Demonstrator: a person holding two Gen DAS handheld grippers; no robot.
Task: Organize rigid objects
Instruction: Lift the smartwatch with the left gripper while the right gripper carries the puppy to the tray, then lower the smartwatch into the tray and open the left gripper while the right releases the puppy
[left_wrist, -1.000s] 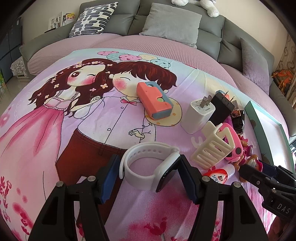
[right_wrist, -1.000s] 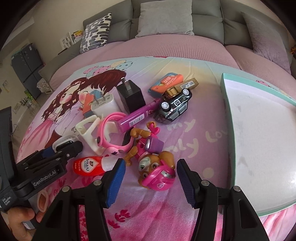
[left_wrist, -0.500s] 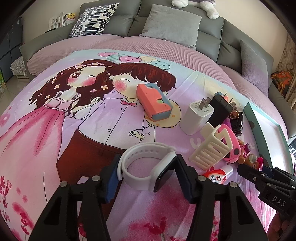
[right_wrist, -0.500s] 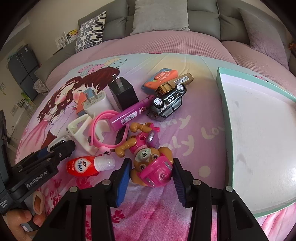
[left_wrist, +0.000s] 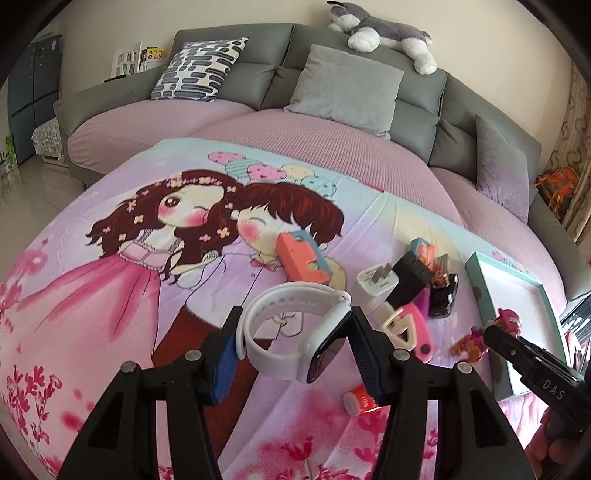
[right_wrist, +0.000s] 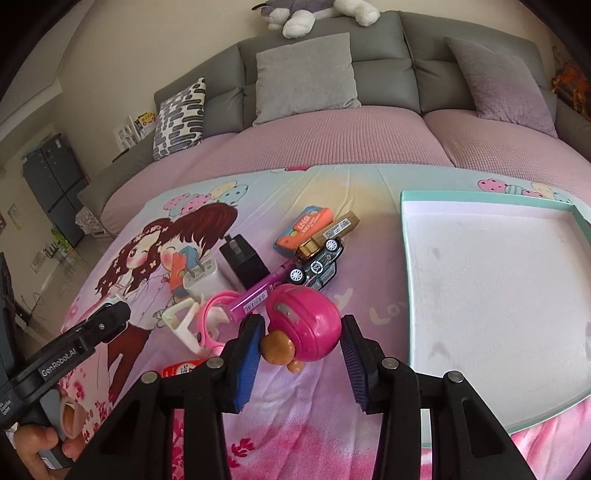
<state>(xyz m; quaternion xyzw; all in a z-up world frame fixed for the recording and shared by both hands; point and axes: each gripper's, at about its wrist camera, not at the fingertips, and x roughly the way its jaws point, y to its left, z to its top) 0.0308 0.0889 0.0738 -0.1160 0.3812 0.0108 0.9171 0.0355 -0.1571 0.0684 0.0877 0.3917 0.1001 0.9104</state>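
A: What do we have in the left gripper (left_wrist: 295, 343)?

B: We are clamped on the white smartwatch (left_wrist: 295, 332); one pad presses the band, the other the dark screen face, and the watch hangs clear of the cartoon bedsheet (left_wrist: 110, 295).

A: And the right gripper (right_wrist: 299, 343)?

B: Its jaws are closing on the pink puppy toy (right_wrist: 301, 323). We see the pink helmet wedged between the pads and off the sheet, though the right-hand pad's contact is hard for us to judge from this angle.

A: Where does the rest lie?

B: Just beyond the right claw sits the pile: a pink band (right_wrist: 214, 317), a cream hair clip (right_wrist: 181, 321), a purple marker (right_wrist: 266, 290), a white charger (right_wrist: 203, 280), a black charger (right_wrist: 243, 266) and a toy car (right_wrist: 317, 264). A red bottle (right_wrist: 181, 369) lies to the left of the claw's left finger.

A: And the tray?

B: The teal-rimmed tray (right_wrist: 404, 258) rests on the sheet to the right of that claw, near it, with its white floor bare.
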